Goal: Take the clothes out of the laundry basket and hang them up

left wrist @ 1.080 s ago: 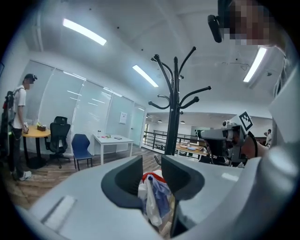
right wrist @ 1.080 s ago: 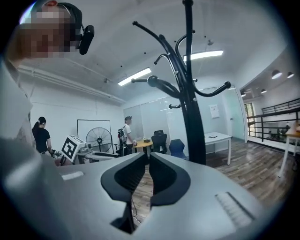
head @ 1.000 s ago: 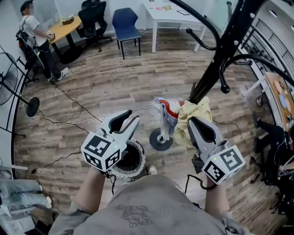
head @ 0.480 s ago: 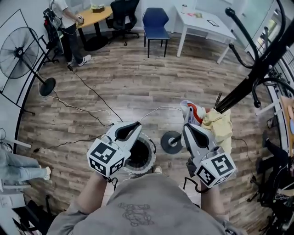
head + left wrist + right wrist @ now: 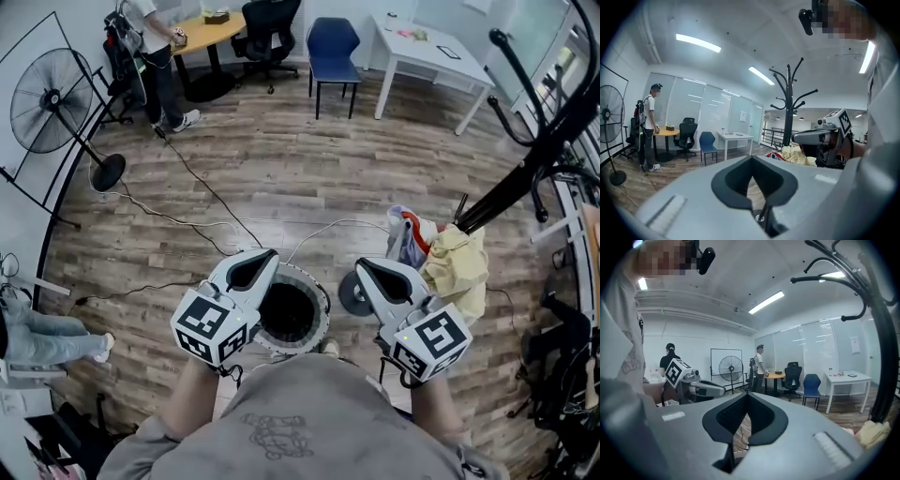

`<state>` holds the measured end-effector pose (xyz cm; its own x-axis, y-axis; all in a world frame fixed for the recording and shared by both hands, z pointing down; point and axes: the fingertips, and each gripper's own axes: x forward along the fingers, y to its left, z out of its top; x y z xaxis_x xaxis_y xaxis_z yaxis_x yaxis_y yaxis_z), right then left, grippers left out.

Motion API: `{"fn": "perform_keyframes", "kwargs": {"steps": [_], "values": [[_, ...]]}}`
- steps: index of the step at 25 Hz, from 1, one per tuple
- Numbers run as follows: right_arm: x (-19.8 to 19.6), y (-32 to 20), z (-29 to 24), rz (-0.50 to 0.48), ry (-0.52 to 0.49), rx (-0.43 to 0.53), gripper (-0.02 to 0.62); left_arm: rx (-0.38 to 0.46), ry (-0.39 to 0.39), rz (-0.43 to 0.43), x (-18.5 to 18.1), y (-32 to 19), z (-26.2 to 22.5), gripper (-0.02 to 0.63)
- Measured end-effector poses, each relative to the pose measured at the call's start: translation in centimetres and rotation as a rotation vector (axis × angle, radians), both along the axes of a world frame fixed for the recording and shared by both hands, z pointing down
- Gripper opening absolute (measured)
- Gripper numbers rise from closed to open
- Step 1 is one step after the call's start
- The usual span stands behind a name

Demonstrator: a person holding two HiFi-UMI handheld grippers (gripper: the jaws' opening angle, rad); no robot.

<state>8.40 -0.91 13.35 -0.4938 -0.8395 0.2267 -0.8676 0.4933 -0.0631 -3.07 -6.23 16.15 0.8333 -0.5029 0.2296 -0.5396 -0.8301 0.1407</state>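
Left gripper (image 5: 253,265) and right gripper (image 5: 373,274), jaws pressed together and empty, are flanking the laundry basket (image 5: 322,306). The clothes (image 5: 457,267) are lying bunched against the coat stand (image 5: 511,183) alongside. Soft and light, they are likely best pinched at a fold.

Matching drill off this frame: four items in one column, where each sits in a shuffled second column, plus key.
Items
1. laundry basket
2. yellow garment
3. blue chair
4. standing fan

Places
A. far end of the room, beside the white table
B. left edge of the head view
C. on the floor, seen between the left gripper and the right gripper
D. bunched against the coat rack

Pairs: 1-C, 2-D, 3-A, 4-B
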Motion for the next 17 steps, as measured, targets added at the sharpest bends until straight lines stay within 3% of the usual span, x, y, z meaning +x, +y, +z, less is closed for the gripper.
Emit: {"fn": "perform_keyframes", "kwargs": {"steps": [17], "values": [[0.3,-0.4,-0.7,0.021,0.000,0.001,0.028,0.053,-0.030,0.000,0.1,-0.9,-1.0,0.001]]}}
